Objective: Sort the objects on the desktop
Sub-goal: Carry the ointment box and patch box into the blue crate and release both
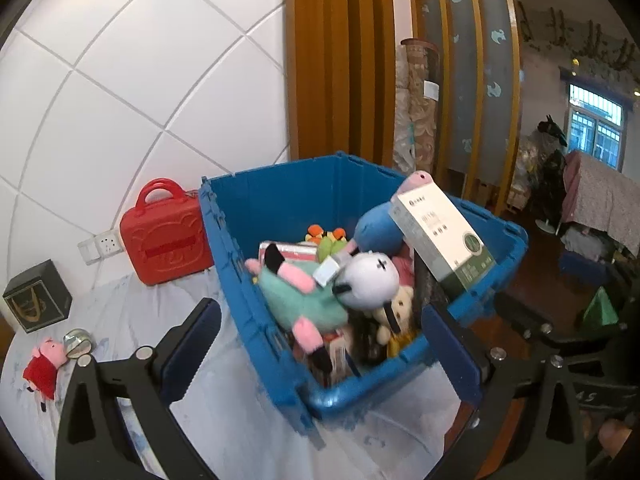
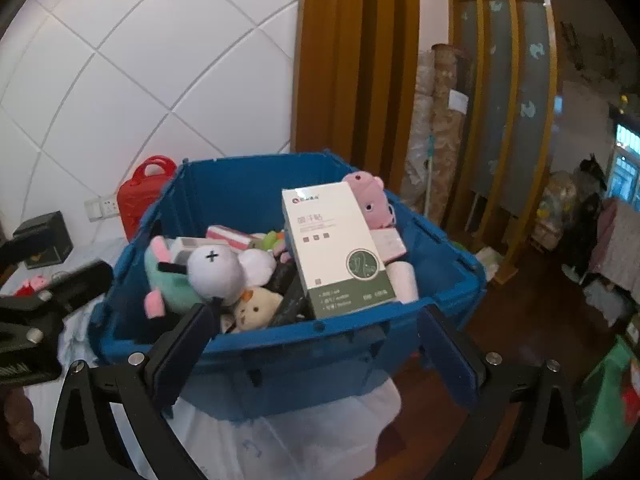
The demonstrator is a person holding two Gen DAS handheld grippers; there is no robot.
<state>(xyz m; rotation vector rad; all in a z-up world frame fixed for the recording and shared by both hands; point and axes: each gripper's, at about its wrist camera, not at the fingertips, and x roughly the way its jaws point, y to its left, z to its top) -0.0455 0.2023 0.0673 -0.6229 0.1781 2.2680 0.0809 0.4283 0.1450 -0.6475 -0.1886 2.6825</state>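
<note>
A blue plastic bin (image 1: 280, 200) (image 2: 320, 356) stands on the white-covered table, full of soft toys. A white and green box (image 1: 444, 236) (image 2: 336, 248) leans upright against its right side. Inside lie a teal plush with pink limbs (image 1: 304, 296) (image 2: 168, 280), a white round plush (image 1: 370, 276) (image 2: 214, 270), a pink plush (image 2: 370, 196) and a small yellow plush (image 2: 256, 308). My left gripper (image 1: 320, 312) is open in front of the bin's near corner and holds nothing. My right gripper (image 2: 318, 312) is open before the bin's front wall, also with nothing in it.
A red toy suitcase (image 1: 168, 236) stands against the tiled wall left of the bin. A black box (image 1: 38, 300), a pig doll in a red dress (image 1: 44, 368) and a shiny round object (image 1: 78, 342) lie at far left. Wooden slats rise behind; a green bag (image 2: 608, 400) sits right.
</note>
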